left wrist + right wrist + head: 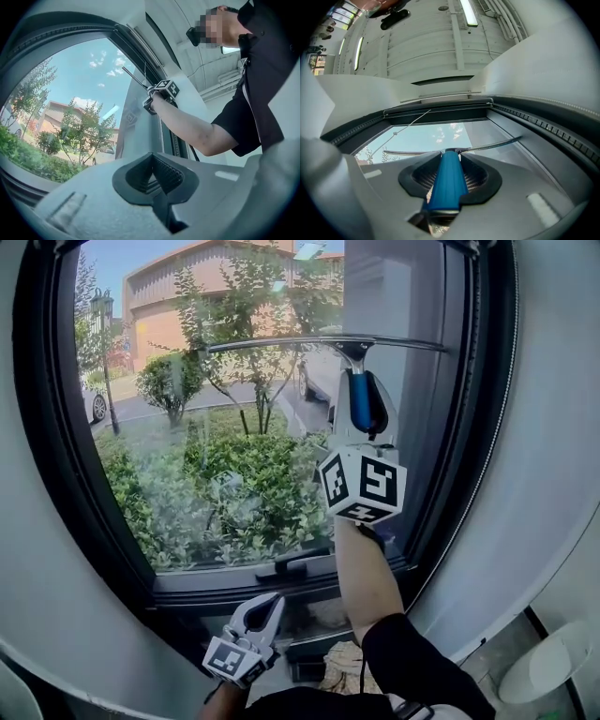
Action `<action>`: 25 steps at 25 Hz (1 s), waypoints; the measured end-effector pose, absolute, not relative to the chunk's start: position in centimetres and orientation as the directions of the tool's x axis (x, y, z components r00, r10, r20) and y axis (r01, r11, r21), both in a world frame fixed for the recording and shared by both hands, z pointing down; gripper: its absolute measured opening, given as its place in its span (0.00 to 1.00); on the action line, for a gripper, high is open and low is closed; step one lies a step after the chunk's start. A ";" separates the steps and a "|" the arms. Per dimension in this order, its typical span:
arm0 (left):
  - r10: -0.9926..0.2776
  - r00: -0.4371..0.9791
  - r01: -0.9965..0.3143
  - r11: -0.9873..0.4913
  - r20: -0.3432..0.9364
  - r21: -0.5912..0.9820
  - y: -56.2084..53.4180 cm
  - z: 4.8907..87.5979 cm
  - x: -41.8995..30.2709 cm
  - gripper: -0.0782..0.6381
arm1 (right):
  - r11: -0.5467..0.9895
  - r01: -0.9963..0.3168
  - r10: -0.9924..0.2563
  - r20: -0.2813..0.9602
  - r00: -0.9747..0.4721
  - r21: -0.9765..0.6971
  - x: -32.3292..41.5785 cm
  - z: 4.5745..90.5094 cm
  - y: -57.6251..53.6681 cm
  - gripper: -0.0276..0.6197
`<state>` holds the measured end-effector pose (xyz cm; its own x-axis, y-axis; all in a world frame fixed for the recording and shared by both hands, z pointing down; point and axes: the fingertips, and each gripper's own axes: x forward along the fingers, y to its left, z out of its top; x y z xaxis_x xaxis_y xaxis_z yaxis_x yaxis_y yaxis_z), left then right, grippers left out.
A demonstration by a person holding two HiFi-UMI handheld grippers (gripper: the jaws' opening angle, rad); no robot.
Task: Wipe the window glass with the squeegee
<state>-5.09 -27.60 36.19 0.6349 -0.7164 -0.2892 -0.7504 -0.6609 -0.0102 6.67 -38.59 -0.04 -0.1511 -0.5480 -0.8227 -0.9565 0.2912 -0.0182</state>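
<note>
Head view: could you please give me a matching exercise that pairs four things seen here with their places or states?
1. blue-handled metal squeegee
2. right tool
3. left tool
4. black window handle

A. shut, empty, lowest in view
B. on the bottom window frame
C. blade high on the window glass
D. clamped on the blue grip

Pairs: 1-C, 2-D, 3-A, 4-B.
</note>
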 end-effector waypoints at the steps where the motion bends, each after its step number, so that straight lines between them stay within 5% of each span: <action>1: -0.717 0.634 -0.751 -0.661 -0.288 -0.009 -27.6 36.3 -5.2 0.11 | 0.295 -0.955 -0.548 -0.823 -0.151 -0.021 6.8 0.1 -38.7 0.25; 25: -0.734 0.623 -0.757 -0.653 -0.272 0.030 -26.0 38.4 -5.5 0.11 | 0.264 -0.964 -0.601 -0.787 -0.138 -0.033 6.8 4.6 -38.1 0.25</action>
